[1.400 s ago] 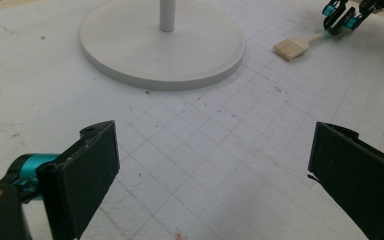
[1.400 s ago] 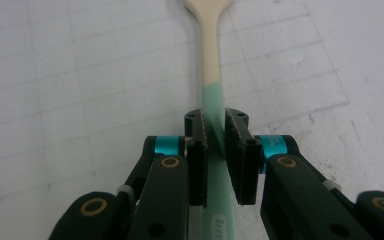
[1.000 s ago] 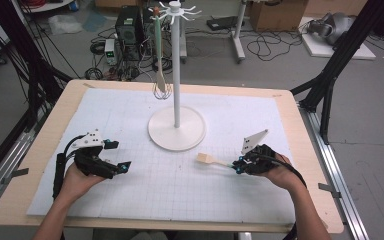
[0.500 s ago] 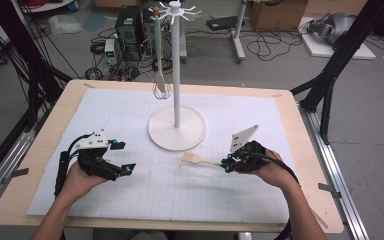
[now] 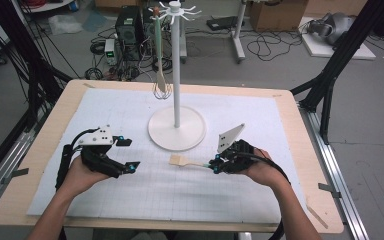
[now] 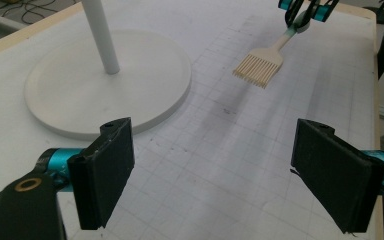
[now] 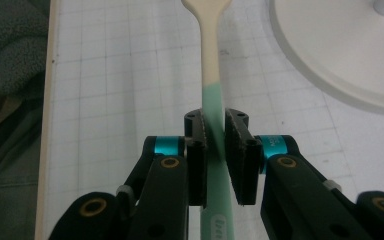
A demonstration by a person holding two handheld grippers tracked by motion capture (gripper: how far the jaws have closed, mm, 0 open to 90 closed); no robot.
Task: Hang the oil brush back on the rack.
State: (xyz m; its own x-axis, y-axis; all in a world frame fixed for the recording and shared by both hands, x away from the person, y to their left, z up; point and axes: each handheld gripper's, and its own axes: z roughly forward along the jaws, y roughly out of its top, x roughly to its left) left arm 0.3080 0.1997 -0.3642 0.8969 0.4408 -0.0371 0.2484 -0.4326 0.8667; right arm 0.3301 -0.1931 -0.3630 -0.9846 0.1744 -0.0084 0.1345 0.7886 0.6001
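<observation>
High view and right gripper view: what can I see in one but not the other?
High view alone: a whisk hanging on the stand's pole, and the open, empty left gripper. Right gripper view alone: the pads pressing the brush's green handle. Both: the right gripper gripping the brush, and the stand's round white base.

The left gripper [image 5: 128,153] was held above the table, its jaws wide apart but just closing somewhat, nothing between. The right gripper [image 5: 213,165] was clamped, forearms extended forward.
</observation>
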